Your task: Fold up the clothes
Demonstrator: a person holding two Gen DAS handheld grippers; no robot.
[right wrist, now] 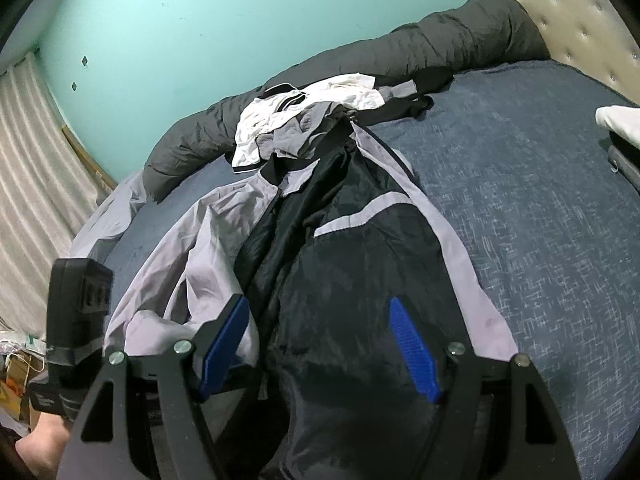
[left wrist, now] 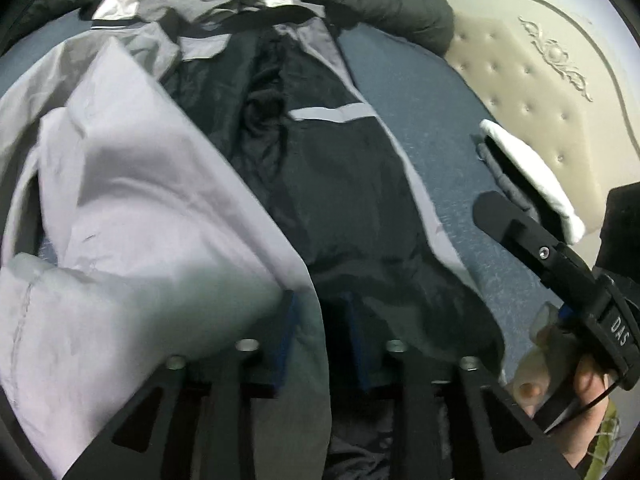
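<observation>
Left wrist view: a grey and black jacket (left wrist: pixel 328 184) lies open on a blue bed (left wrist: pixel 432 128), lining up. A pale grey panel (left wrist: pixel 140 208), left of the jacket's dark middle, drapes over the left tongs (left wrist: pixel 322 344). Their blue pads stand partly apart with the grey hem hanging between them; whether they pinch it cannot be told. The right tongs (left wrist: pixel 504 216) reach in beside the jacket's right edge, held by a hand (left wrist: pixel 580 400). Beyond the jacket, a cream tufted headboard (left wrist: pixel 532 92).

Right wrist view: the right tongs (right wrist: pixel 320 344) hover wide open over the jacket's (right wrist: pixel 360 248) black lower lining, holding nothing. A white garment (right wrist: pixel 320 100) and a dark duvet roll (right wrist: pixel 360 68) lie beyond the jacket's collar. Behind them, a teal wall (right wrist: pixel 240 20) and a curtain (right wrist: pixel 36 160).

The thin, slick shell looks light, floppy and slippery; hems and seams likely offer the surest hold.
</observation>
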